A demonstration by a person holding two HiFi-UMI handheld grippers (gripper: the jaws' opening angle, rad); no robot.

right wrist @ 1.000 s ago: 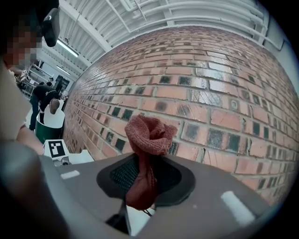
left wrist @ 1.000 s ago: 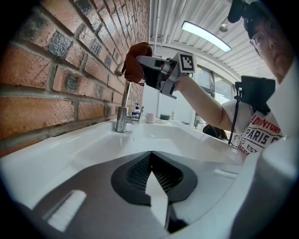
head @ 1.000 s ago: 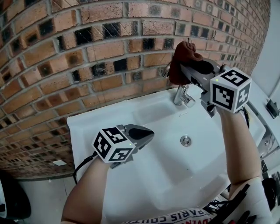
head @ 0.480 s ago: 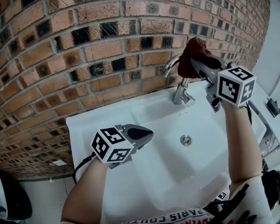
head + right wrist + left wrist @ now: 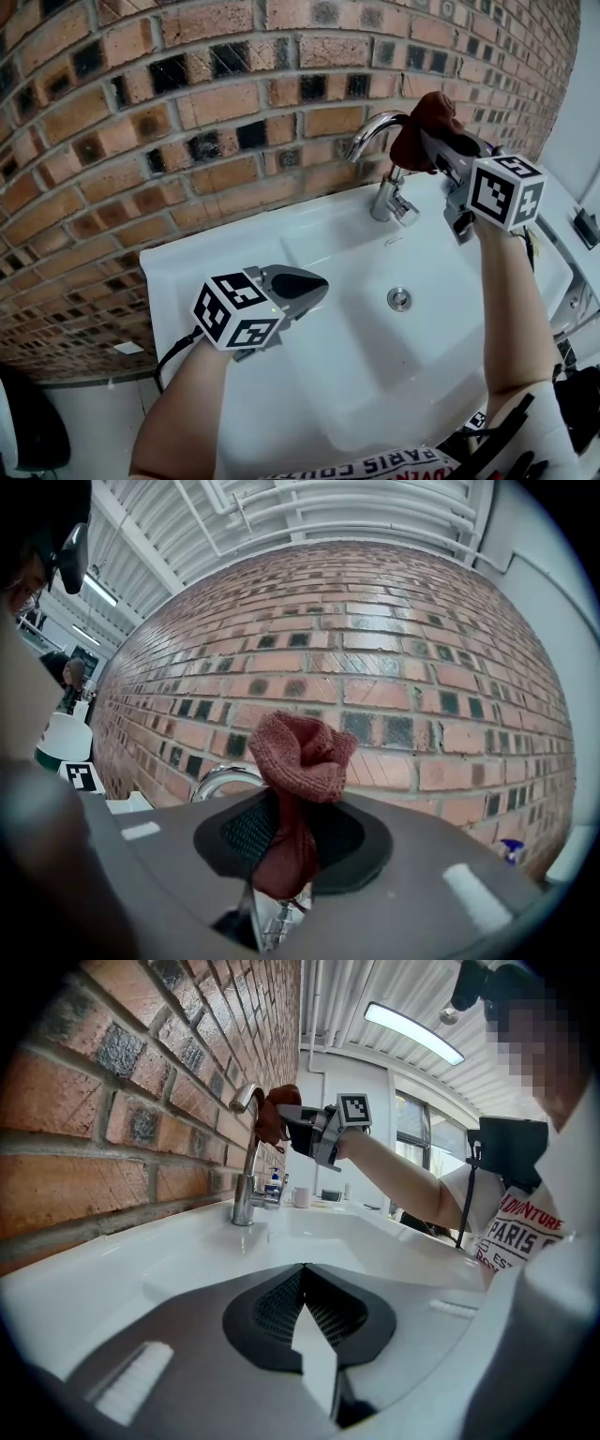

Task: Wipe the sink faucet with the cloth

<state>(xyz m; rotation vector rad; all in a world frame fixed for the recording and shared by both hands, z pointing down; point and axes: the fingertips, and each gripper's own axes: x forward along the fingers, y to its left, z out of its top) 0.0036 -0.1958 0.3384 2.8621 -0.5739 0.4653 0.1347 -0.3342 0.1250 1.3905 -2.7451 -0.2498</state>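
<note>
A chrome faucet [image 5: 384, 187] with a curved spout [image 5: 370, 131] stands at the back of a white sink [image 5: 309, 253] against the brick wall. My right gripper [image 5: 422, 127] is shut on a dark red cloth [image 5: 420, 120], which rests against the top of the spout's arch at its right end. In the right gripper view the cloth [image 5: 298, 761] bunches out from between the jaws, with the spout [image 5: 225, 782] just left of it. My left gripper [image 5: 314, 286] hovers over the sink's left part, shut and holding nothing. From the left gripper view the faucet [image 5: 246, 1185] and cloth [image 5: 272, 1115] show far ahead.
The sink's drain [image 5: 398, 299] lies in the basin below the faucet. The brick wall [image 5: 187, 112] rises right behind the sink. A soap bottle [image 5: 272, 1185] and a white cup [image 5: 300, 1197] stand on the far counter. My right forearm [image 5: 506, 300] crosses over the basin's right side.
My right gripper with the cloth has slid to the right along the faucet's arch, uncovering the curved spout. The left gripper has stayed in place.
</note>
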